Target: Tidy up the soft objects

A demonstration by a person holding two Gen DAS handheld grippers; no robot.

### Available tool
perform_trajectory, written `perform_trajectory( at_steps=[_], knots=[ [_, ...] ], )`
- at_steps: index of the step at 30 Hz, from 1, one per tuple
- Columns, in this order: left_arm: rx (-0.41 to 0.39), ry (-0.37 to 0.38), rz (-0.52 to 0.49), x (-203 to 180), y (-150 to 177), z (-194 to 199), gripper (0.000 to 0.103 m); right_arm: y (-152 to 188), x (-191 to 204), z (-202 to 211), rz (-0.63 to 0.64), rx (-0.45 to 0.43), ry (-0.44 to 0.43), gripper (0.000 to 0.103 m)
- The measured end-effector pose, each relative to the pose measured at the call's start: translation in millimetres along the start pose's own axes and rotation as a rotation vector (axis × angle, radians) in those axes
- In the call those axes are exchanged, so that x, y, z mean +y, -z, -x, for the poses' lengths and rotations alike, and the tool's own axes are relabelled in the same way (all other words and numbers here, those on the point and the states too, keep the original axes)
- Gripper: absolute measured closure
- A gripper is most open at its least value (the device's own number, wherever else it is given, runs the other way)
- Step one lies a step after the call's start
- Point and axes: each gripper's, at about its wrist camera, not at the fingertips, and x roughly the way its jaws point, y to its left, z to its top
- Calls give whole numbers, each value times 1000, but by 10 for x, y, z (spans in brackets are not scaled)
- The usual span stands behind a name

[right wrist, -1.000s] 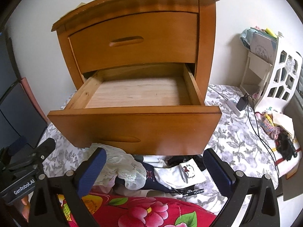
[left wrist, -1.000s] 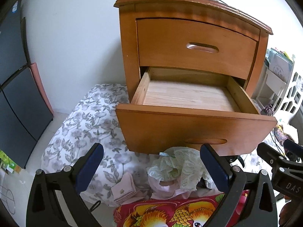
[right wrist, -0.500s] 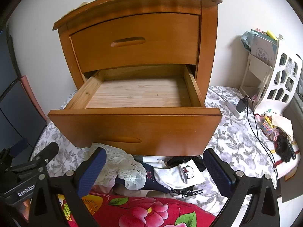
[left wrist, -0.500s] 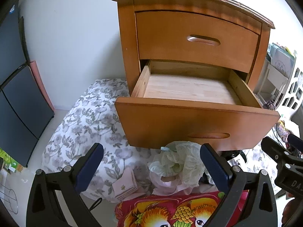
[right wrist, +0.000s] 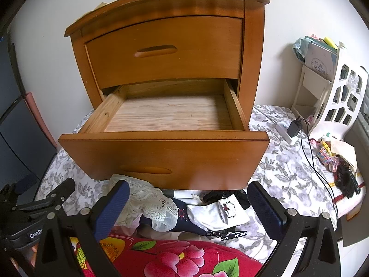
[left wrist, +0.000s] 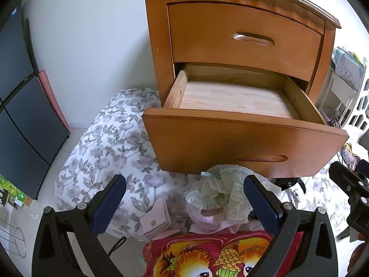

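A wooden nightstand stands on a floral sheet with its lower drawer (left wrist: pixel 233 99) (right wrist: pixel 170 113) pulled out and holding nothing. Under the drawer front lies a heap of soft items: a pale lace garment (left wrist: pixel 221 189) (right wrist: pixel 147 198), a folded pink cloth (left wrist: pixel 154 221), a white sock with a small figure (right wrist: pixel 228 207) and dark underwear (right wrist: pixel 184 217). My left gripper (left wrist: pixel 184 203) hovers open above the lace and pink cloth, holding nothing. My right gripper (right wrist: pixel 189 210) hovers open over the sock and dark pieces, also holding nothing.
A red flowered cushion (left wrist: pixel 207 254) (right wrist: pixel 173 258) lies nearest me. A white rack (right wrist: pixel 334 92) with books stands at the right, with a charger and cable (right wrist: pixel 293 127) and small trinkets (right wrist: pixel 334 159) on the sheet. Dark panels (left wrist: pixel 20 115) line the left.
Both views have risen and tilted slightly, so the nightstand sits lower and closer in frame. The clothes and the drawer have not moved, and both grippers stay open.
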Motion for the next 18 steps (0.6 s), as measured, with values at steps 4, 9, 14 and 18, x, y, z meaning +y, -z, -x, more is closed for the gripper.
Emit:
perform_trajectory(
  at_steps=[4,9,14,18],
  knots=[
    [13,-3,3,8,5,-21,1,-1,-1,1,0,-1,-1,0],
    [18,-5,5,14,7,-29,1,3,-12,7,-4,-3,2,0],
    [25,-7,5,21,12,-44,1,0,-26,18,-10,-5,5,0],
    [32,-7,9,30,14,-46,1,-3,-31,26,-13,-8,8,0]
  ],
)
